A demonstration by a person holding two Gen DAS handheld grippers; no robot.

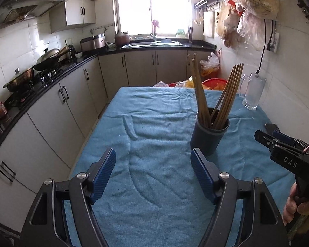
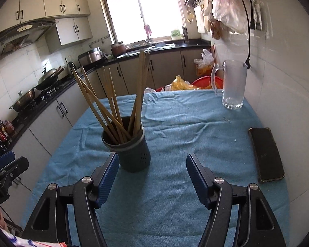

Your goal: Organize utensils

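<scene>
Chopsticks (image 2: 113,103) are being kept upright in a dark holder (image 2: 131,148) on the blue-clothed counter (image 2: 175,127).
Both tools are being held wide apart and gripping nothing: the left tool (image 1: 153,175) is being kept just left of the holder, the right tool (image 2: 152,177) just before it. A glass mug (image 2: 233,84) and a phone (image 2: 266,154) are being left well right of the holder.

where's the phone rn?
Right wrist view only: the phone lies flat on the blue cloth near the wall, right of the chopstick holder, nearer the camera than the glass mug.
</scene>
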